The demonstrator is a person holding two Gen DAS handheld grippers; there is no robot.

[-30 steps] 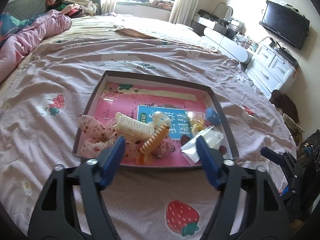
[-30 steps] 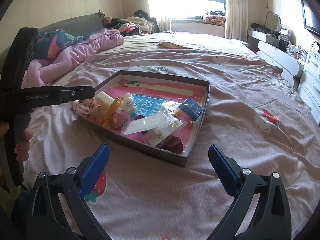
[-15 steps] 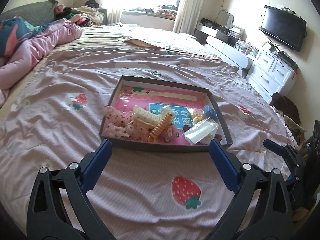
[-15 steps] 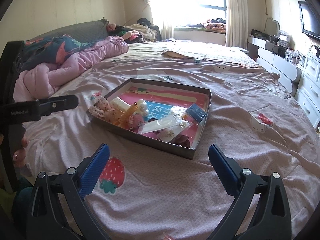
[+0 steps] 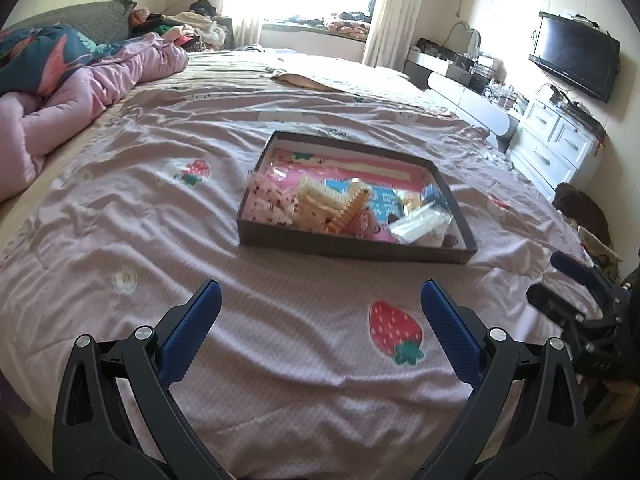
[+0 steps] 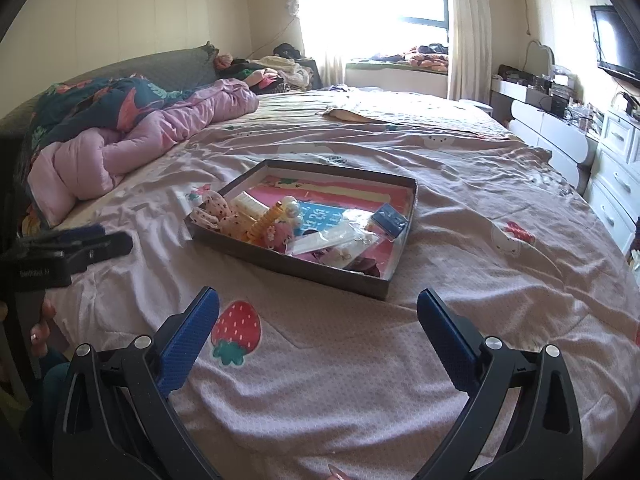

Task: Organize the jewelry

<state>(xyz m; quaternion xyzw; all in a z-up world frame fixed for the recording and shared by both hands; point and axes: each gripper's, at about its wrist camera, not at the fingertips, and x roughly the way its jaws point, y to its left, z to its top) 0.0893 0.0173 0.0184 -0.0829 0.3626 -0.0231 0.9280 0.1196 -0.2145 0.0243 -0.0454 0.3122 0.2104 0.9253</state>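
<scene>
Clearly hanging spread and empty over bare bedspread point(image 5: 280, 320): left gripper point(image 5: 320, 320) with blue pads point(image 5: 192, 328) wide apart, gripping nothing, pointing toward twelve o'clock at the tray point(image 5: 352, 248). Likewise gaping and carrying nothing, right gripper point(image 6: 318, 320), aiming at the same tray from a slightly different angle (its dark tip also showing at three o'clock in the left view). Standing well back from the tray, both, probably so that the whole spread of pieces is showing before any pick or after a last drop; fitting either reading.

Lying together inside the dark shallow tray on the bed: a cream claw clip point(image 5: 320, 200), an amber claw clip point(image 5: 350, 210) leaning across it, a spotted fabric scrunchie point(image 5: 272, 200) crowding the nine o'clock wall, clear plastic bags point(image 5: 420, 224) toward four o'clock, a small blue box point(image 6: 390, 220) near the three o'clock wall. Sitting mixed rather than grouped, with no dividers showing. Nothing of the sort lying loose on the bedspread around the tray, as far as visible.
</scene>
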